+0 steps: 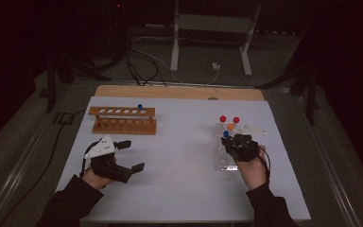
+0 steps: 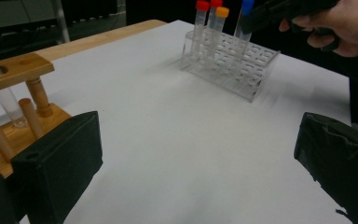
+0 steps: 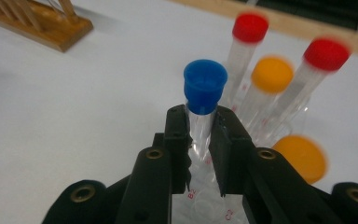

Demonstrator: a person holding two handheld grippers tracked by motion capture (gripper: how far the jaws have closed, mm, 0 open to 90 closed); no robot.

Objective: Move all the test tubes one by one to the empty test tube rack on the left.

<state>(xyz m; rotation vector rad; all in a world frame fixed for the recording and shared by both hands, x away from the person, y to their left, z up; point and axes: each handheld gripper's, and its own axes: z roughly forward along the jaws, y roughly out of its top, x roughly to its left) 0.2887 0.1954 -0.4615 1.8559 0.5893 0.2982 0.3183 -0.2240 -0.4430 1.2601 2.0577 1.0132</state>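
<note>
Okay, so your right gripper is clamped on the blue-capped tube, jaws pinching the clear barrel just under the cap, and the tube's lower end looks like it sits down in the clear rack. My read is you're at the pull-out step, with the wooden rack as the likely destination, since a blue-capped tube already stands in it near its right end.

To do it well, lift straight up along the tube's own axis. Any sideways lean while it's in its slot would likely drag the light plastic rack along or tip it. The grip is high on the barrel, so the bottom can swing; keep the wrist quiet and move slow until the tip is free. Watch the neighbours too: the two red-capped tubes and the orange-capped tube stand close behind yours, and another orange cap sits just beside the right jaw, so don't sweep that way.

Your left gripper hovers with jaws wide apart, holding nothing, just in front of the wooden rack over the counter. In the high view, your tube sits at the near-left corner of the clear rack, well apart from the wooden one.
</note>
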